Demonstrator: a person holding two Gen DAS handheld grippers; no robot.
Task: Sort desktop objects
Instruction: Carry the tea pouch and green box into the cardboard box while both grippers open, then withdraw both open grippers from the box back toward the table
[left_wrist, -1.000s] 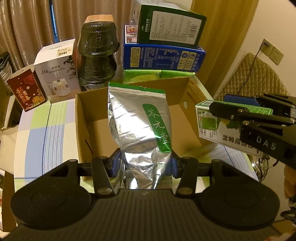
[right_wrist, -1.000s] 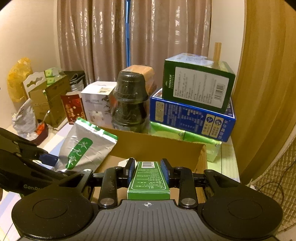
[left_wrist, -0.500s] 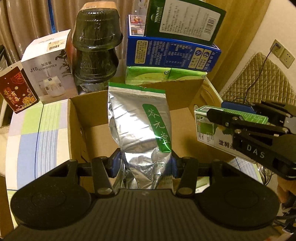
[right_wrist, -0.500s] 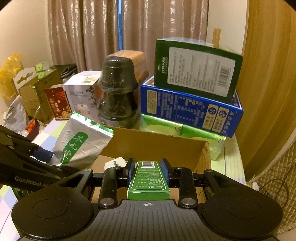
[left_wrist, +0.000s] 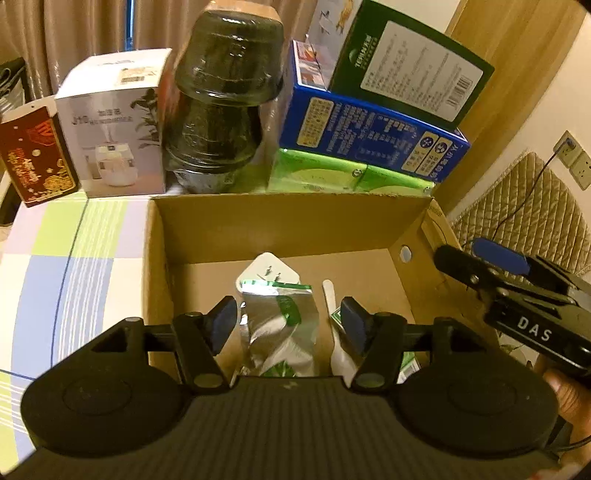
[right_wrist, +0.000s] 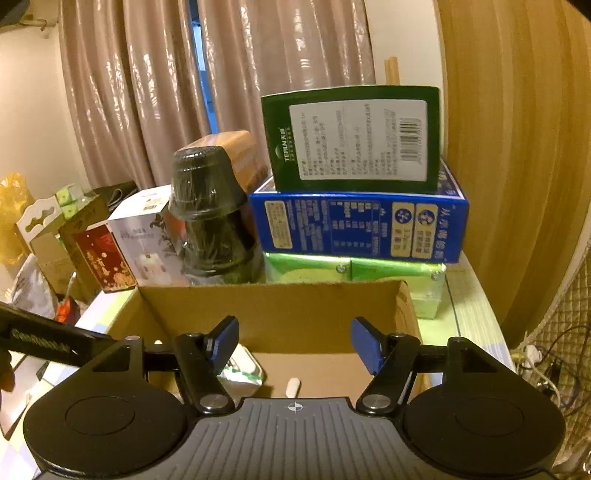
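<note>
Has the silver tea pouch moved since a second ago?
Yes. The pouch has dropped out of the left gripper, whose jaws are opening, and now lies lower inside the cardboard box, below its rim instead of standing above it.

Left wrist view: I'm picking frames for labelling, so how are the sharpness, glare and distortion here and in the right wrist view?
Left wrist view: warm dim light, motion-soft, glare on the foil pouch, cardboard box edges bowed. Right wrist view: sharper, curtain sheen, strong fisheye bend in the wooden panel.
</note>
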